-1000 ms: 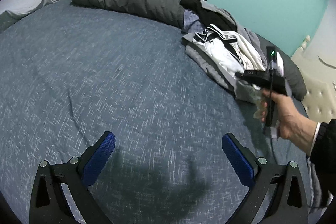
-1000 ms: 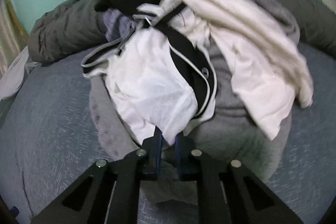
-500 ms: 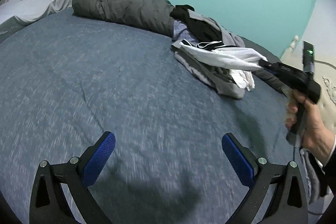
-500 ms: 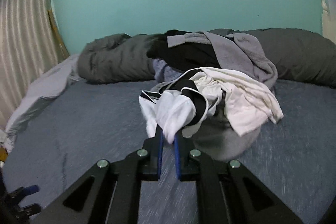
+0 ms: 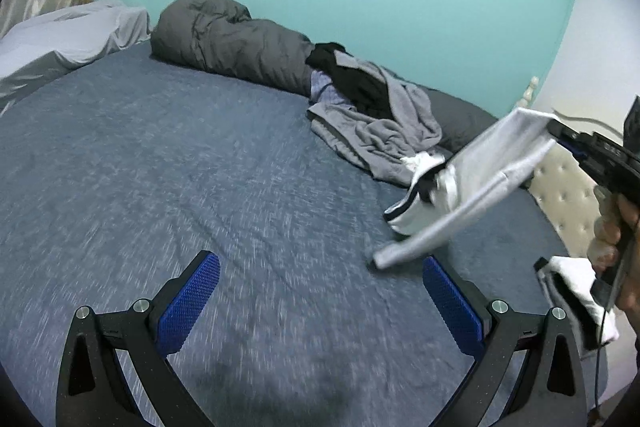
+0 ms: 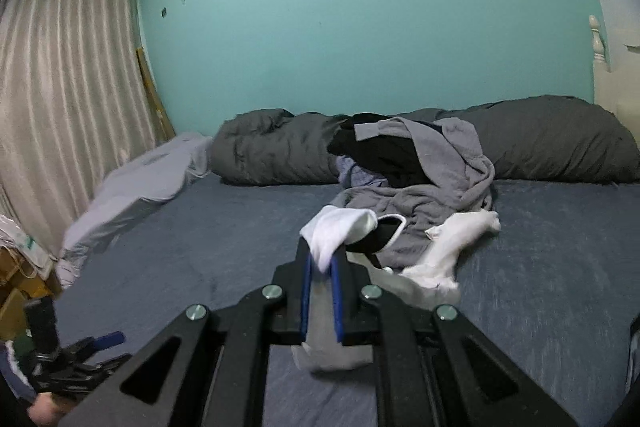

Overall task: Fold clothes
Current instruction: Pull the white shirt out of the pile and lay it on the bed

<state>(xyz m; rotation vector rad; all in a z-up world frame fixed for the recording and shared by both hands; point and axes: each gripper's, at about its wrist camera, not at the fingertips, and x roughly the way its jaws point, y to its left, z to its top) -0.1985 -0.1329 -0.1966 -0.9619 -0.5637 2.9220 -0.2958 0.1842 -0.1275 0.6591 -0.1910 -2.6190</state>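
Now right gripper (image 6: 321, 263) clamps white garment (image 5: 476, 183); no legible writing.

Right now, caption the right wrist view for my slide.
Right tool shut on white garment, lifted from clothes pile on blue bed.

Matt heathered bed sheet (image 5: 200, 167), soft white cloth garment (image 6: 336, 231), textured blue rubbery pads (image 5: 188, 303)

The right hand-held gripper (image 6: 321, 267) has its blue pads pinched on a white garment (image 6: 336, 231) held above the blue bed (image 6: 540, 267). Behind it lies a pile of grey and black clothes (image 6: 420, 179) against a dark grey duvet (image 6: 272, 151).
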